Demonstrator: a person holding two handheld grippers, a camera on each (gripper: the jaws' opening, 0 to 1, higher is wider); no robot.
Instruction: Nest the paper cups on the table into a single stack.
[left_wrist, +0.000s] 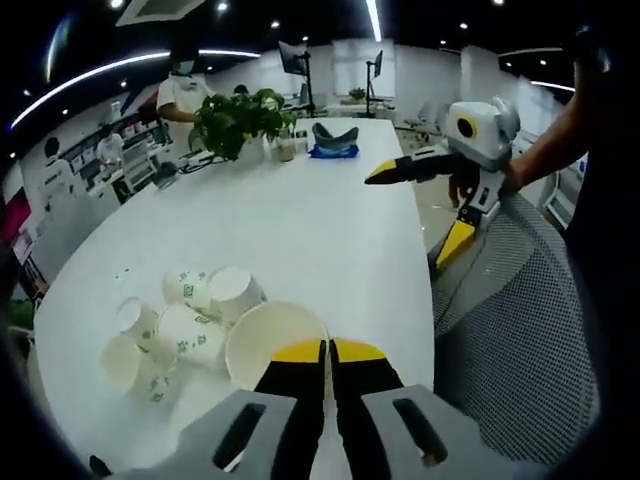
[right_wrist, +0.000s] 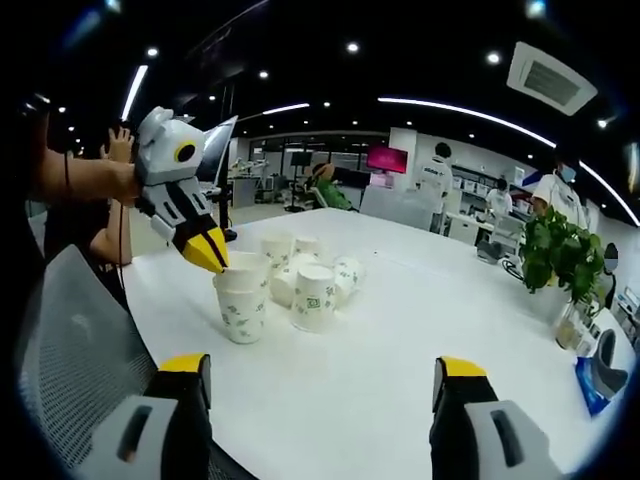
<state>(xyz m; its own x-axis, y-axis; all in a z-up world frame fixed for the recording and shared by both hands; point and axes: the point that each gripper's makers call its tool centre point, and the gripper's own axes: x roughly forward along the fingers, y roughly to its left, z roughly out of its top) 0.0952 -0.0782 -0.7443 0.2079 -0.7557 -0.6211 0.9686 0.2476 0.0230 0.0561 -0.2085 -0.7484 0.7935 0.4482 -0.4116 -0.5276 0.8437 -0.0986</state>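
Several white paper cups with green print (left_wrist: 185, 325) lie and stand in a cluster on the white table (left_wrist: 310, 210). My left gripper (left_wrist: 328, 352) is shut on the rim of one cup (left_wrist: 268, 342), whose mouth faces the camera. In the right gripper view that cup (right_wrist: 243, 300) stands upright, seemingly nested in another, with the left gripper (right_wrist: 210, 258) pinching its rim from above. The other cups (right_wrist: 315, 285) sit just behind it. My right gripper (right_wrist: 322, 366) is wide open over the table's near edge, holding nothing. The right gripper (left_wrist: 405, 220) hovers open by the table's right edge.
A potted plant (left_wrist: 240, 120) and a blue object (left_wrist: 333, 150) stand at the table's far end. A mesh chair back (left_wrist: 510, 320) is beside the table's right edge. People stand and sit in the office behind. The plant (right_wrist: 560, 250) is at the right.
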